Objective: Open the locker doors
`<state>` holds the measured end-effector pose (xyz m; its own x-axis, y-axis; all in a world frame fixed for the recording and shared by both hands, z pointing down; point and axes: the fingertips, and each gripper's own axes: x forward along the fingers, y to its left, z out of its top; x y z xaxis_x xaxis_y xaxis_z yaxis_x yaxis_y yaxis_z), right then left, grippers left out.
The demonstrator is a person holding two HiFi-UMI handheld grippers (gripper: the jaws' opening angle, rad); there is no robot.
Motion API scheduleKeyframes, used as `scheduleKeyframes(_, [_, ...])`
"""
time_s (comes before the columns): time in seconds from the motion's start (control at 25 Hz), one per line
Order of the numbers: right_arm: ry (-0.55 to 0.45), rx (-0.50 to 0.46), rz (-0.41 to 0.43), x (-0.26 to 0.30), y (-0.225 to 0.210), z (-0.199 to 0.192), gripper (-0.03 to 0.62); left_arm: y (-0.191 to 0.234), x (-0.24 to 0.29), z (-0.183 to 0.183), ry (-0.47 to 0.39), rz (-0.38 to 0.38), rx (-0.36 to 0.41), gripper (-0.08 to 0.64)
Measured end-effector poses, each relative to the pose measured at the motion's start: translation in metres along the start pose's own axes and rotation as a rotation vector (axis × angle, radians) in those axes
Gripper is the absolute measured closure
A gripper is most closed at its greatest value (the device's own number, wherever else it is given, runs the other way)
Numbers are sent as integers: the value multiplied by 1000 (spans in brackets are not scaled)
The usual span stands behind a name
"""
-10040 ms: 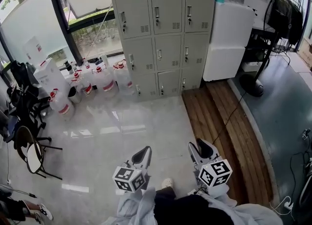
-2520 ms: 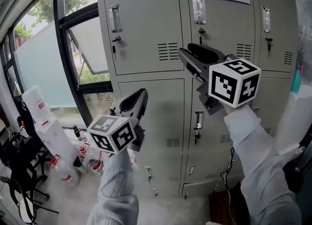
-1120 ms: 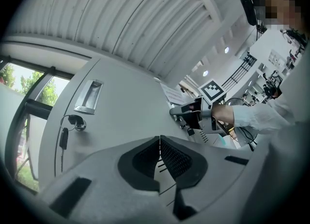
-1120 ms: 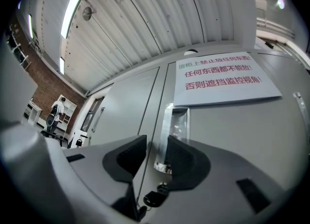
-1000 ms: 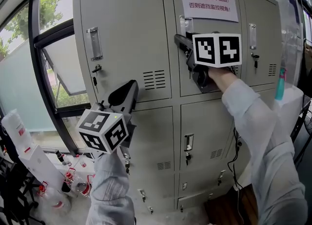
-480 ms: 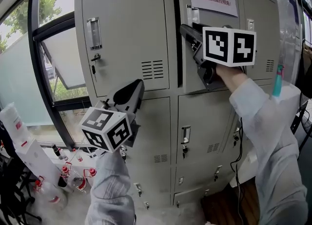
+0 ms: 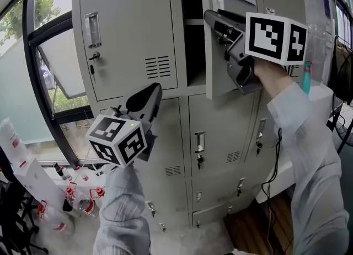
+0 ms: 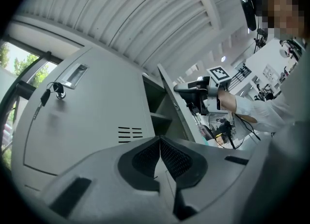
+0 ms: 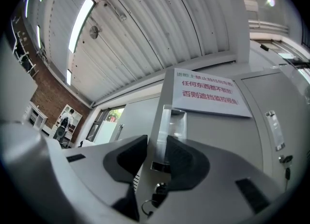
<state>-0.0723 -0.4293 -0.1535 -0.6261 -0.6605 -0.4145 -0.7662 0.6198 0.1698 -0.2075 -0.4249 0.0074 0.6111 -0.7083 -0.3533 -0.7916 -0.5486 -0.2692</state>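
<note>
The locker [image 7: 171, 138] is big, grey and made of metal. It stands by a window and has many small doors. The top middle door [image 7: 216, 77] hangs partly open, and there is a dark gap with a shelf [image 7: 190, 21] beside it. The other doors in view look shut.

The right tongs [image 7: 212, 19] are up at the free edge of the open door. In the right gripper view the edge stands between the two jaws, and both pads [image 9: 131, 155] look pressed on it. The jaws have just been closing a little. So the right tongs have hold of the door.

The left tongs [image 7: 151, 93] are lower, just under the top left door [image 7: 127, 33], and touch nothing. In the left gripper view the two jaws meet and hold nothing.

A clear handle [image 9: 174, 121] sits on the open door, right by the right tongs. Under it a small key [image 9: 157, 189] sticks in the lock. The top left door has a handle [image 7: 92, 29] and a key [image 7: 94, 56] too.

I think these doors are thin, stiff and quite light. Each should swing in a curve on its far side, so the pull has to follow that curve. The paint looks smooth, so the tongs could slip off a flat part. The best place to hold looks like the free edge by the handle, far from the side it turns on. The key is small and could bend, so it is better to keep the tongs off it.
</note>
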Motion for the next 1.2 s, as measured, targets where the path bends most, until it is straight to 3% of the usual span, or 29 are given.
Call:
scheduleKeyframes(0.24, [6, -11, 77, -23, -1, 10, 460, -31, 20, -11, 9, -60, -6, 551])
scheduleKeyframes(0.4, [0, -90, 64, -38, -3, 18, 449, -45, 28, -12, -2, -75, -28, 551])
scheduleKeyframes(0.6, [-10, -122, 67, -60, -7, 28, 448, -63, 34, -11, -7, -92, -24, 551])
scheduleKeyframes(1.2, [-81, -125, 25, -138, -39, 56, 449, -126, 68, -19, -13, -164, -60, 551])
